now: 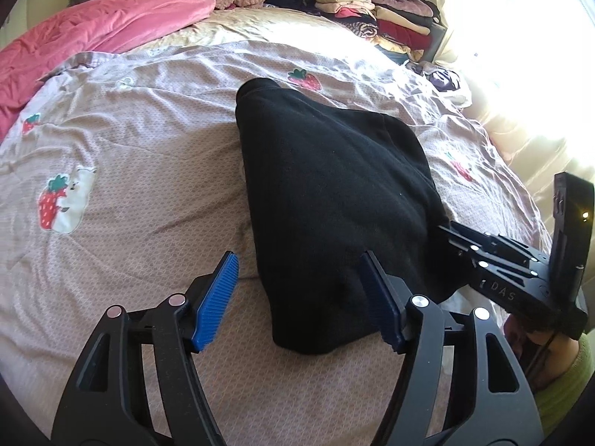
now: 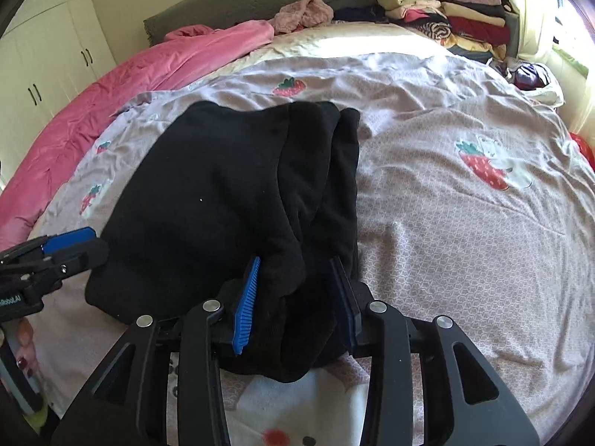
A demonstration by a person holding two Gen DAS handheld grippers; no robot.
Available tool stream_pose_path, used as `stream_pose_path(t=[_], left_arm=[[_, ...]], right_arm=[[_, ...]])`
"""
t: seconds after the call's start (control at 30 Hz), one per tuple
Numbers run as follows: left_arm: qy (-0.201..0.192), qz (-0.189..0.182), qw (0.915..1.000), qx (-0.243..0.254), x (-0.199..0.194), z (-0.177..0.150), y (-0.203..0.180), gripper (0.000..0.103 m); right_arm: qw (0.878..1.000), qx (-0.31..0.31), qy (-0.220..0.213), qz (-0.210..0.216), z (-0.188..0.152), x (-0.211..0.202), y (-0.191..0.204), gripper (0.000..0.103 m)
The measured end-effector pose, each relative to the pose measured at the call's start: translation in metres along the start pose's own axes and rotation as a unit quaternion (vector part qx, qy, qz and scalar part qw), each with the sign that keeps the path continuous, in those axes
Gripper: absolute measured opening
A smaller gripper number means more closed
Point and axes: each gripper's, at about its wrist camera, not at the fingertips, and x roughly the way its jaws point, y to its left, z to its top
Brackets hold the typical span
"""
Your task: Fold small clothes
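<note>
A folded black garment (image 1: 327, 193) lies on the strawberry-print bed sheet (image 1: 130, 186). My left gripper (image 1: 301, 293) is open, its blue pads astride the garment's near left corner, one pad over the sheet, the other over the cloth. In the right wrist view the garment (image 2: 223, 204) shows stacked folds on its right side. My right gripper (image 2: 301, 304) has its jaws partly closed around the bunched near edge of the garment; cloth fills the gap between the pads. The right gripper also shows in the left wrist view (image 1: 494, 260), the left gripper in the right wrist view (image 2: 67, 245).
A pink quilt (image 1: 93, 33) lies along the far left of the bed. A stack of folded clothes (image 1: 375, 15) sits at the far right by the bright window. A pink fuzzy garment (image 2: 303, 13) lies near the headboard. White wardrobes (image 2: 48, 59) stand at left.
</note>
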Motion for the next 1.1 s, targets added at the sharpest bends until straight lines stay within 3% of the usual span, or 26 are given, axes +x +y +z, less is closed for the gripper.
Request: stream_pose_path(t=[0.1,0.17,0.3,0.47,0.5,0.53,0.8,1.1], left_arm=[[-0.009,0.002,1.0,0.0,-0.008,-0.002,0.001,0.071],[-0.014,0.004,0.9999,-0.001,-0.014,-0.003,0.003,0.072],[-0.025,0.009,0.9996,-0.001,-0.028,-0.008,0.003,0.079],[-0.044,0.01,0.999,0.003,-0.047,-0.011,0.0,0.086],[-0.048,0.011,0.9988,0.005,-0.052,-0.012,-0.001,0.09],[-0.052,0.012,0.9986,0.006,-0.056,-0.014,-0.002,0.094],[-0.086,0.036,0.9955,0.016,-0.091,-0.027,-0.006,0.094],[-0.097,0.043,0.9942,0.018,-0.116,-0.062,-0.004,0.094]], right_arm=[[1.0,-0.005,-0.015,-0.012,0.002,-0.017,0.005,0.046],[0.999,-0.01,-0.033,-0.016,0.0,-0.031,0.009,0.059],[0.998,-0.011,-0.062,-0.013,-0.003,-0.053,0.011,0.073],[0.994,-0.015,-0.104,-0.017,-0.009,-0.089,0.018,0.078],[0.993,-0.018,-0.111,-0.023,-0.01,-0.096,0.02,0.092],[0.992,-0.02,-0.123,-0.029,-0.011,-0.105,0.023,0.098],[0.984,-0.027,-0.172,-0.034,-0.026,-0.152,0.036,0.098],[0.984,-0.032,-0.169,-0.038,-0.053,-0.168,0.048,0.098]])
